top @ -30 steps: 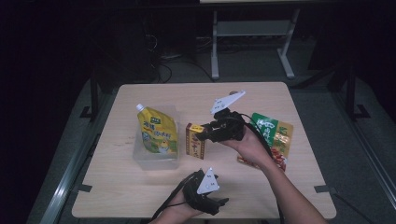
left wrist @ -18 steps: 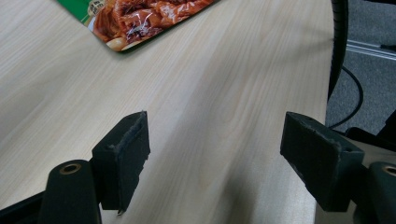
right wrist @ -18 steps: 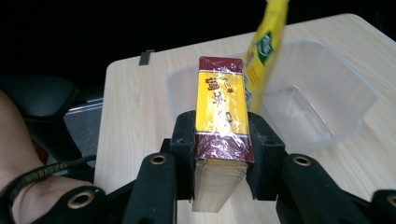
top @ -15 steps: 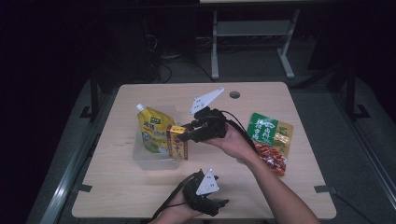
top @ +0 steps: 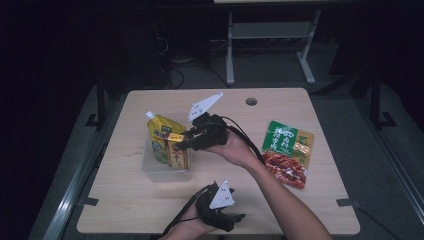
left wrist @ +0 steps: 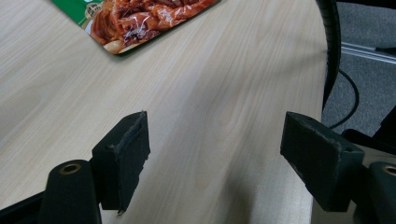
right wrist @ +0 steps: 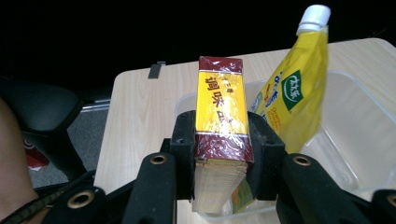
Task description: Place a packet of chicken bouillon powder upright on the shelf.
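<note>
Box over the tub, gripped tight.
Right tool point(top: 184, 143) clamping the yellow-and-red box point(top: 177, 151), long axis upright over the clear tub point(top: 155, 172), beside the yellow pouch point(top: 161, 134); left tool point(left wrist: 215, 154) wide, holding nothing.

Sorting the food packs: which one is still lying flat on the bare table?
The green and red food packet, flat on the table's right side. The yellow spouted pouch stands in the clear tub; the right tongs hold the yellow-and-maroon box.

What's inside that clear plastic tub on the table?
A yellow pouch with a white cap stands in the tub. The right gripper holds a yellow-and-maroon box over the tub, beside the pouch. The tub's floor beneath the box and pouch is covered.
</note>
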